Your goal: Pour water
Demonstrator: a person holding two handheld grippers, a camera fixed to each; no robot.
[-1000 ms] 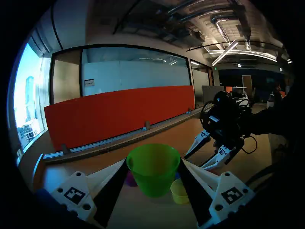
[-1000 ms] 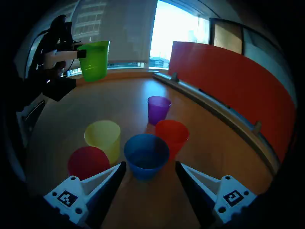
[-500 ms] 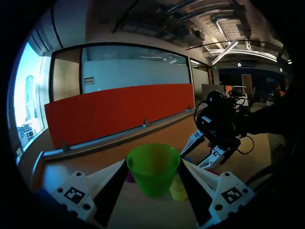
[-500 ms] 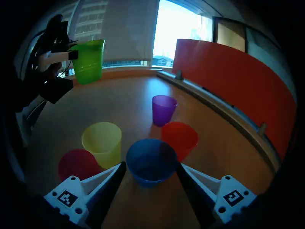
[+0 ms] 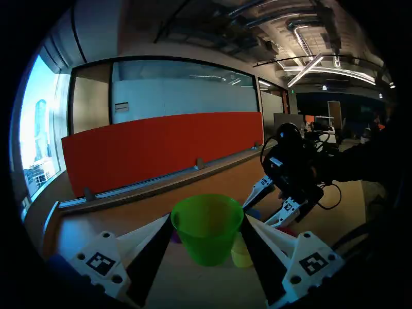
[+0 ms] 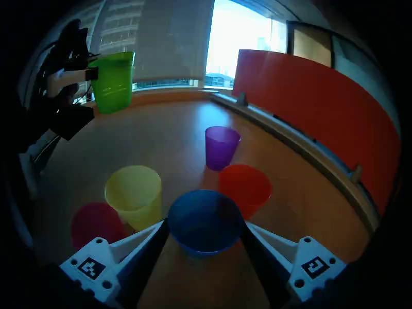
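Left gripper [image 5: 206, 220] raised, gripping green cup [image 5: 207, 237], right gripper [image 6: 203, 224] low, grip unclear

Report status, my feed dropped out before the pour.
Left gripper shut on green cup, upright, off the table. Right gripper jaws flank blue cup; grip unclear. Yellow cup and red cup crowd it.

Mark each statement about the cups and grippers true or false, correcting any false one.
1. The left gripper holds the green cup above the table. True.
2. The purple cup lies on its side. False: it stands upright.
3. The blue cup sits between the fingers of the right gripper. True.
4. The yellow cup stands inside the purple cup. False: they stand apart on the table.
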